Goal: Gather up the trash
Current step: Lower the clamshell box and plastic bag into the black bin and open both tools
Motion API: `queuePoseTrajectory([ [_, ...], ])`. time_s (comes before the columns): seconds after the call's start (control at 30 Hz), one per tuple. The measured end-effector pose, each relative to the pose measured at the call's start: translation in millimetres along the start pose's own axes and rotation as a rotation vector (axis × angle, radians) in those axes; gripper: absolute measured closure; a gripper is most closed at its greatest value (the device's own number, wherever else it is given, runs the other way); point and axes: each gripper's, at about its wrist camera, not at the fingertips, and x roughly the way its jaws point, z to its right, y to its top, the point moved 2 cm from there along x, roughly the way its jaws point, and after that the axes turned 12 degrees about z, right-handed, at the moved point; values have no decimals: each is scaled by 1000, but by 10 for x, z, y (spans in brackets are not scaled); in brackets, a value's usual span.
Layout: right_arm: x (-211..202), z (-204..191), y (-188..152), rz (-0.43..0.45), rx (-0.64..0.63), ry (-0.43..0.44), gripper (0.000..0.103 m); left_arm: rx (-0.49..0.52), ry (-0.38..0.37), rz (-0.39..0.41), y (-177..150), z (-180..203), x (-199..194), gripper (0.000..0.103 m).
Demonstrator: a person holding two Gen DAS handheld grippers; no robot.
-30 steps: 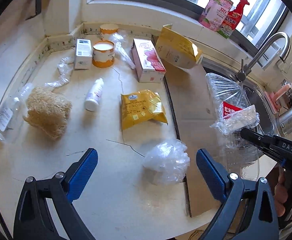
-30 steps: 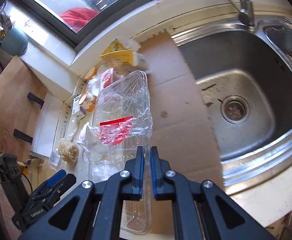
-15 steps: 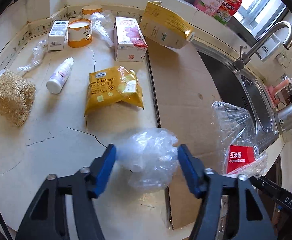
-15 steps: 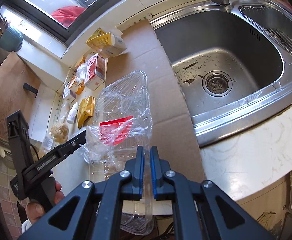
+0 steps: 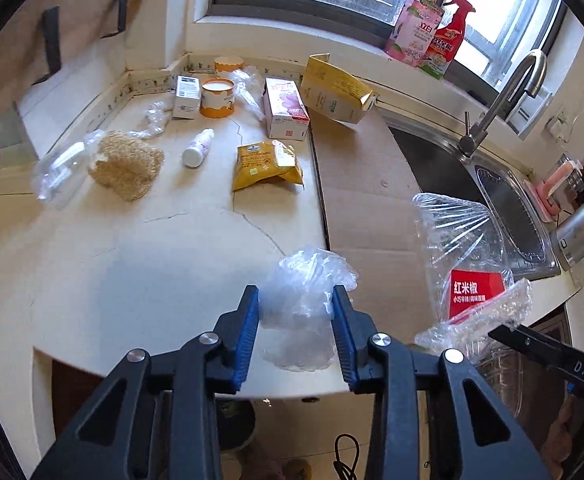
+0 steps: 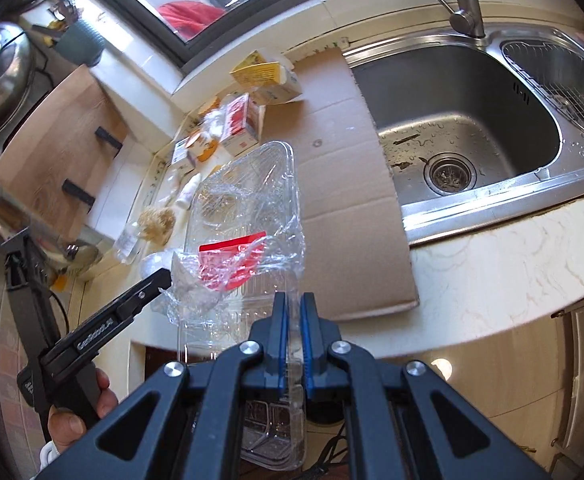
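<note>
We have the left gripper (image 5: 296,332) closing on a crumpled clear plastic bag (image 5: 304,300) at the bench (image 5: 132,264) near edge; our right gripper (image 6: 291,340) is clamped on a clear clamshell tray (image 6: 248,200). Next, probably bin both; yellow cracker packet (image 5: 266,164) and loofah (image 5: 126,164) remain farther back, nothing blocking

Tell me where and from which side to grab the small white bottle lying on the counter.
Grip the white bottle across the middle of its body, coming down from above with one finger on each long side. It lies flat on the counter, with open space on both sides between the loofah and the yellow snack bag, so its round body fits crosswise.
</note>
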Motion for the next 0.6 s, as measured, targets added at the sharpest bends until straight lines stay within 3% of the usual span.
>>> queuePoseTrajectory([
  [0.33,-306,-267,-617,-95,-153,60,97,45,142,-9,-832,-88,-959,69],
  [0.6,-159,-248,-1128,-237,-224,50,97,9,186,-70,-1319,-197,-1132,69],
])
